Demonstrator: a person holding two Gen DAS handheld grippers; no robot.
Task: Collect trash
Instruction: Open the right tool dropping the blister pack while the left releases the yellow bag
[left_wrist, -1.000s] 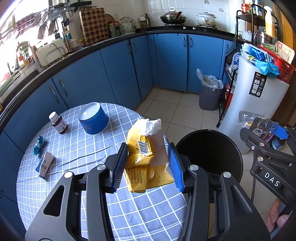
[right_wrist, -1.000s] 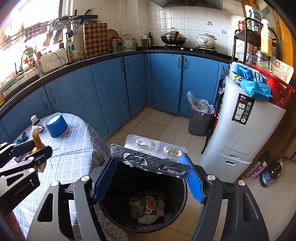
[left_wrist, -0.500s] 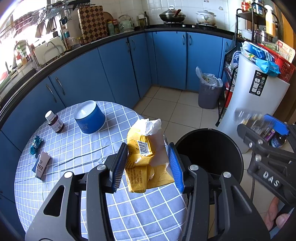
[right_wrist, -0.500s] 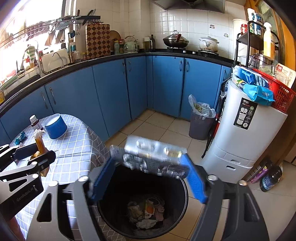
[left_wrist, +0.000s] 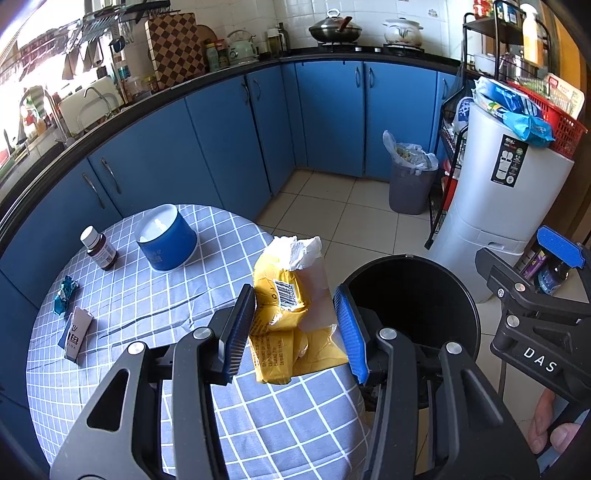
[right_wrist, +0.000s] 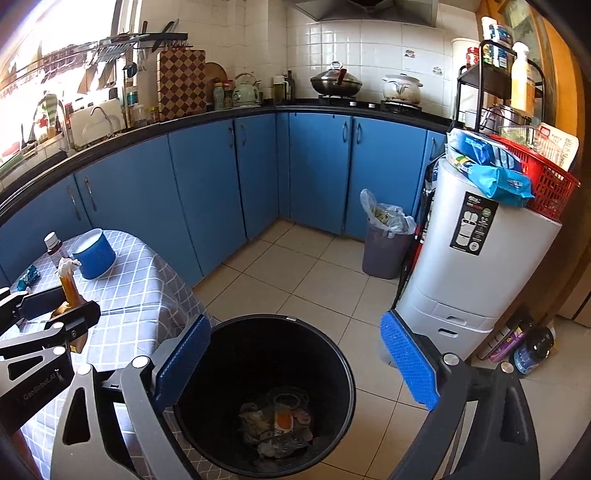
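Note:
My left gripper (left_wrist: 295, 328) is shut on a crumpled yellow snack bag (left_wrist: 291, 306), held above the round checked table (left_wrist: 155, 295) near its right edge. It also shows in the right wrist view (right_wrist: 68, 291). My right gripper (right_wrist: 295, 358) is open and empty above the black trash bin (right_wrist: 343, 376), which holds crumpled trash (right_wrist: 280, 421). The bin also shows in the left wrist view (left_wrist: 413, 291), beside the table. A teal wrapper (left_wrist: 64, 290) and a small carton (left_wrist: 75, 332) lie on the table's left side.
A blue tub (left_wrist: 166, 240) and a brown medicine bottle (left_wrist: 98, 247) stand on the table. A grey lined bin (right_wrist: 386, 236) and a white cabinet (right_wrist: 476, 254) with a red basket stand on the tiled floor. Blue cupboards line the back.
My right gripper has opened and the silver blister pack it held has left it and is out of sight. My left gripper still holds the yellow bag.

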